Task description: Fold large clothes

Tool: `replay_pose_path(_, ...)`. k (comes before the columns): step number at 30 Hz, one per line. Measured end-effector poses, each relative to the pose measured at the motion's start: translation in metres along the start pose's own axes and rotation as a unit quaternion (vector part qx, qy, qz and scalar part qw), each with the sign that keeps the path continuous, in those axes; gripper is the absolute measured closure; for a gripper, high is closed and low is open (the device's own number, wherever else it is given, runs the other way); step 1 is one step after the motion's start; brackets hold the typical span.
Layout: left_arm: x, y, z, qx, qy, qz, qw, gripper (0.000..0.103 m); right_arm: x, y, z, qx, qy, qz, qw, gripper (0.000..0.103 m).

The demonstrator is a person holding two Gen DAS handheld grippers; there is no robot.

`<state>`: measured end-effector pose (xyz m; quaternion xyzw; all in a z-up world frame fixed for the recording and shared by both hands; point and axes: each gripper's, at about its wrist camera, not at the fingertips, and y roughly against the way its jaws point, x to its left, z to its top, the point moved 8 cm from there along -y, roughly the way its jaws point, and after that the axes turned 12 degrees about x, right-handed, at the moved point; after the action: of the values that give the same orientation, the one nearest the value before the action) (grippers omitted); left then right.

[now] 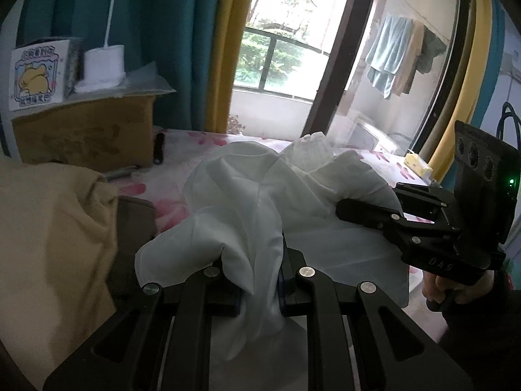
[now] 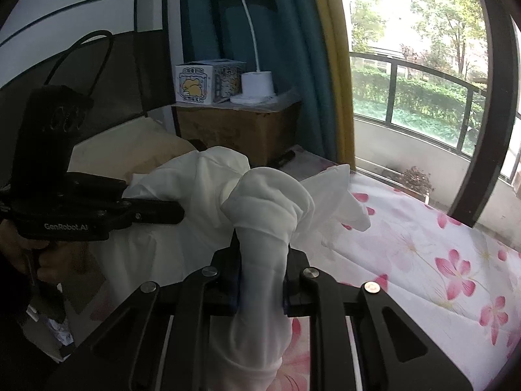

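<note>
While I hold the white garment above the floral bedsheet, L gripper & R gripper jaws are both clamped on its cloth.

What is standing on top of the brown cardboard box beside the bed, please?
On the cardboard box lies a pale sheet; on it stand a white desk lamp and a small cartoon-printed carton. What the box holds inside cannot be seen.
</note>
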<state>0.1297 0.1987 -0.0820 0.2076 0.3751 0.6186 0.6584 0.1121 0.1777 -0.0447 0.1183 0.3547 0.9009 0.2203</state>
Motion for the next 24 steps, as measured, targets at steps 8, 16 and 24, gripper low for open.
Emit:
replay_pose_path(8,0.016,-0.01,0.006,0.009,-0.002,0.008,0.9999,0.086,0.0,-0.019,0.008,0.001,-0.012,0.004,1.0,0.085)
replay_pose_path(16,0.033,-0.051,-0.003,0.063,0.02,-0.003,0.9978,0.08,-0.019,-0.053,-0.004,0.046,-0.047,0.005,0.998,0.085)
replay_pose_path(24,0.049,-0.074,-0.017,0.103,0.037,0.006,0.9939,0.066,-0.04,-0.082,-0.018,0.084,-0.08,0.004,0.993,0.077)
